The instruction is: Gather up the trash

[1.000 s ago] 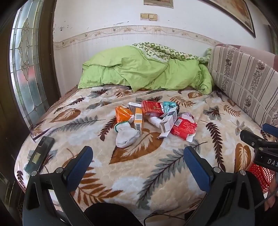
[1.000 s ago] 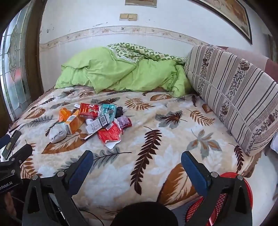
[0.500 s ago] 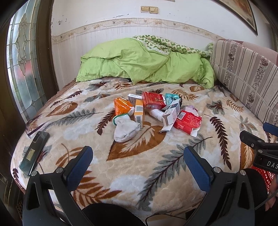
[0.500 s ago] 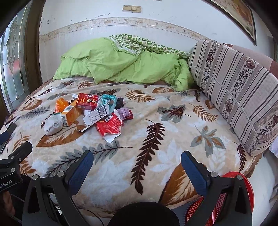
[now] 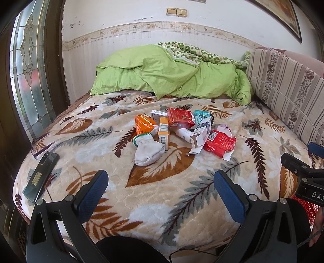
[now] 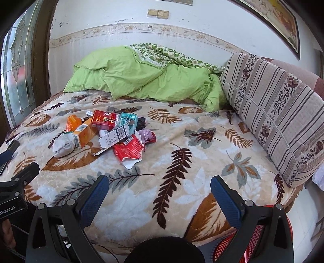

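The red basket (image 6: 253,240) by the bed's near corner shows only in slivers behind the right tongs (image 6: 160,194), its lower part cut off by the frame. From the left wrist it is a small red patch (image 5: 307,208) under the other tool. In the trash pile (image 5: 182,129), a white tube (image 5: 183,133) lies mostly buried under the white carton (image 5: 200,135), and a dark item (image 6: 140,123) behind the teal packet (image 6: 127,120) is too covered to identify. Print on the cartons is too small to read. The phone (image 6: 12,146), left of the pile, is partly hidden behind the left tool in the right wrist view. The framed picture (image 5: 283,18) above the pile is cropped.
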{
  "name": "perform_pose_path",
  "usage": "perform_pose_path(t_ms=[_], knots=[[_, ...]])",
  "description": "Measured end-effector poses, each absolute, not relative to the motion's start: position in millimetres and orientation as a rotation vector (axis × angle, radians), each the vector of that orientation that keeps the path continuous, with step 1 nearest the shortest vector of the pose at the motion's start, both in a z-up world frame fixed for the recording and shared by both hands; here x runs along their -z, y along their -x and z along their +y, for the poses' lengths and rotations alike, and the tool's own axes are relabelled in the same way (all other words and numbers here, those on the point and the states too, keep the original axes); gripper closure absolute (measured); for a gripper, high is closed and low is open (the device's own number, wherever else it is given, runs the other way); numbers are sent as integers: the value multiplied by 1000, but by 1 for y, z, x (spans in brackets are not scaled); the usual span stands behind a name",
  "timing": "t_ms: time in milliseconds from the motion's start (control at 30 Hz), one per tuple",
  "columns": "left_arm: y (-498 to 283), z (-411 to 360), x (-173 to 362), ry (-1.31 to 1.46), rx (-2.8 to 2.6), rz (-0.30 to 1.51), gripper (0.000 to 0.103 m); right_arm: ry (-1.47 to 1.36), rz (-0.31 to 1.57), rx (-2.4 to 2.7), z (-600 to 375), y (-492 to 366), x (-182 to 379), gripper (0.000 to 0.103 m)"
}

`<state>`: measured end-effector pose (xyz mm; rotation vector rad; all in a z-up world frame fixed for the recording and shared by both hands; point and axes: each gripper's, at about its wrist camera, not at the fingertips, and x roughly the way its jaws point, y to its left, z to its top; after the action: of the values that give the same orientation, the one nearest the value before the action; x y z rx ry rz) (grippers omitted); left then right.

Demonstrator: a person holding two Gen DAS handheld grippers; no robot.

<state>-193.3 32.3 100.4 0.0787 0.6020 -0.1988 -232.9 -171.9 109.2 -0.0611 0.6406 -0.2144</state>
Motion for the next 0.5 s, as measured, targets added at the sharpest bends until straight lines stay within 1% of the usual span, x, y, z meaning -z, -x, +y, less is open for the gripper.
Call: perform_pose_path(t_ms=[500], knots=[[195, 34, -99, -80, 197, 593, 0, 48, 658, 204, -171, 233, -107, 2]])
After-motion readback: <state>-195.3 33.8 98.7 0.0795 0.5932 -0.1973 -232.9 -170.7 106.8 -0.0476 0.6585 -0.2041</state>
